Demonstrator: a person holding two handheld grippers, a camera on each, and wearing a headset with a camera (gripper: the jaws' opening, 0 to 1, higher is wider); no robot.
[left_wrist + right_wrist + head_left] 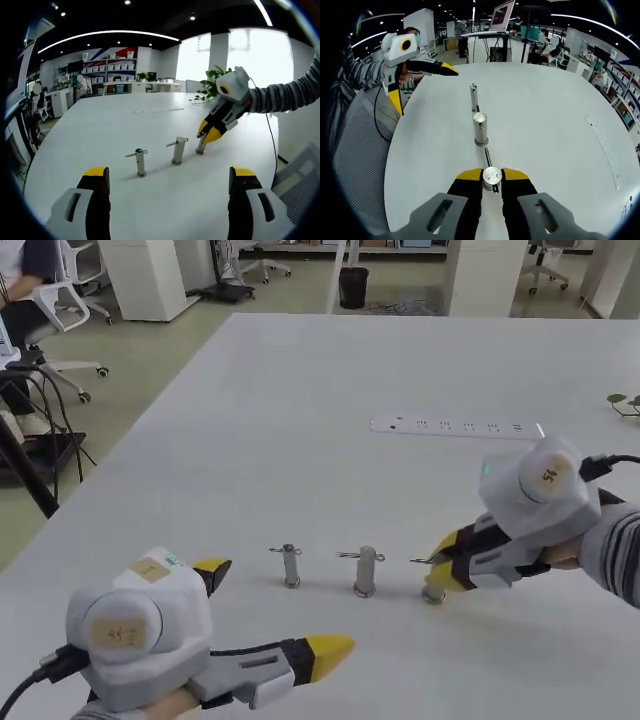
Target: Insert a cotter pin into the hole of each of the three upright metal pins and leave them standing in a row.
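On white table point(300, 390), three upright metal pins stand in row: left pin point(291, 566), middle pin point(365, 572), right pin point(433, 592). Power strip point(455, 426) lies farther back, well apart. Left cotter pin point(283, 549) crosses left pin near top; middle cotter pin point(350, 556) same on middle pin. Right tool point(440, 562) low at right pin, jaws drawn in against both sides of its head, pinching it. Third cotter pin point(487, 156) runs through that pin, between jaws. Left tool point(272, 606) hovers over table in front of left pin, jaws spread wide.
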